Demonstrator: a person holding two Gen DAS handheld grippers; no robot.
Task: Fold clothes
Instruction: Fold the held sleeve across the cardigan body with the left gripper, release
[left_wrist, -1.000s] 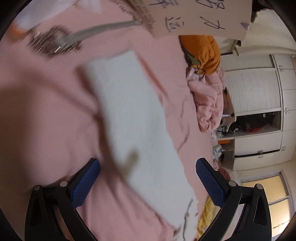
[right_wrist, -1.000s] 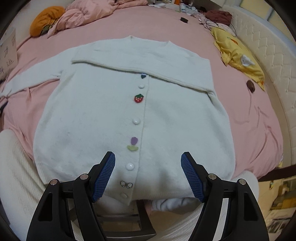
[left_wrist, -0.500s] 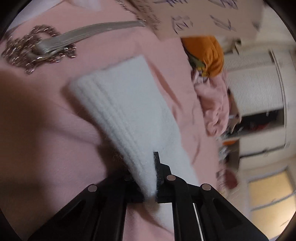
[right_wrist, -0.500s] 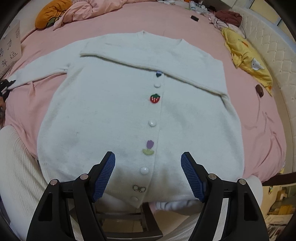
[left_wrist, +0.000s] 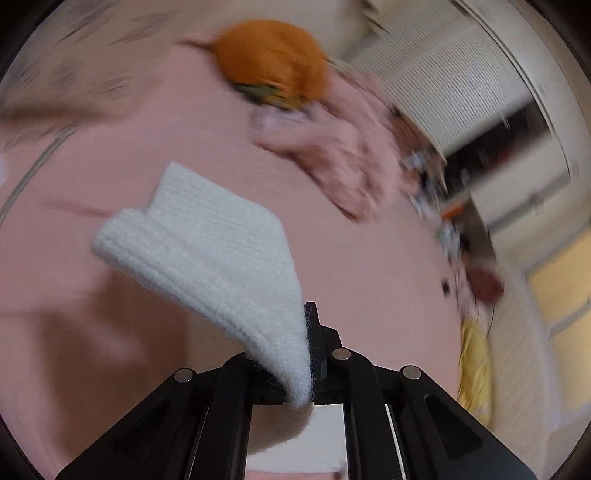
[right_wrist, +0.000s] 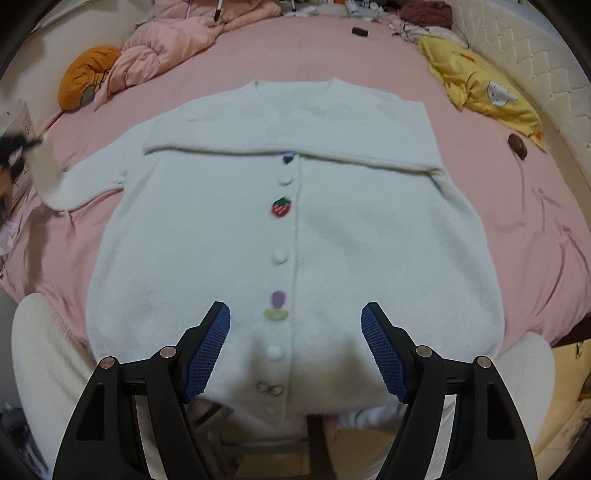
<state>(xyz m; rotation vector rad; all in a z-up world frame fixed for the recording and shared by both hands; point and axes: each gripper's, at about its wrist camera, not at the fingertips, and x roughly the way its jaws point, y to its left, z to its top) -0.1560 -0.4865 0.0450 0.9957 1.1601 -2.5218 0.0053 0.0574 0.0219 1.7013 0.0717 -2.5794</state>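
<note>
A white knitted cardigan (right_wrist: 332, 229) lies face up on the pink bed (right_wrist: 295, 48), buttoned, with a strawberry and a tulip patch down the front. One sleeve is folded across its chest. My left gripper (left_wrist: 308, 354) is shut on the ribbed cuff of the other sleeve (left_wrist: 207, 243) and holds it lifted off the bed. In the right wrist view that sleeve (right_wrist: 85, 181) rises at the far left, where the left gripper shows only as a dark blur. My right gripper (right_wrist: 295, 347) hangs open above the cardigan's lower hem, with nothing between its blue pads.
A crumpled pink quilt (right_wrist: 177, 40) and an orange cushion (right_wrist: 88, 74) lie at the bed's far left. A yellow garment (right_wrist: 480, 88) lies at the far right by the padded headboard (right_wrist: 528, 70). A small dark object (right_wrist: 517, 146) sits near it. White cabinets (left_wrist: 461, 81) stand beyond the bed.
My left gripper closed on the sleeve cuff and lifted it off the bed, swinging towards the cardigan. The right gripper stayed open and shifted only slightly over the hem.
</note>
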